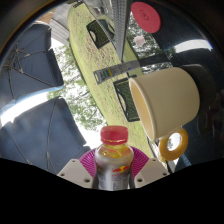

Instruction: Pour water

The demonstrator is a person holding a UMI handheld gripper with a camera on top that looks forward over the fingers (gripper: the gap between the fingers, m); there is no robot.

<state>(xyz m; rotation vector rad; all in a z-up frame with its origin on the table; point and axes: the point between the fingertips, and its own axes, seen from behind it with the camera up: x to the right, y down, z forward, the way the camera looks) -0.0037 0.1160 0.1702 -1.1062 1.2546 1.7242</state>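
A small bottle with a red cap, yellow drink and a grey label stands between my gripper's two fingers, whose magenta pads press against its sides. The bottle points forward toward a large cream mug with an orange handle. The mug lies just ahead and to the right of the bottle, its open mouth facing the bottle. The bottle's cap is on.
A yellow-green surface runs beyond the mug, with dark rectangular objects and a grey bar on it. A red round lid lies at the far end. A patterned surface and a dark shape lie to the left.
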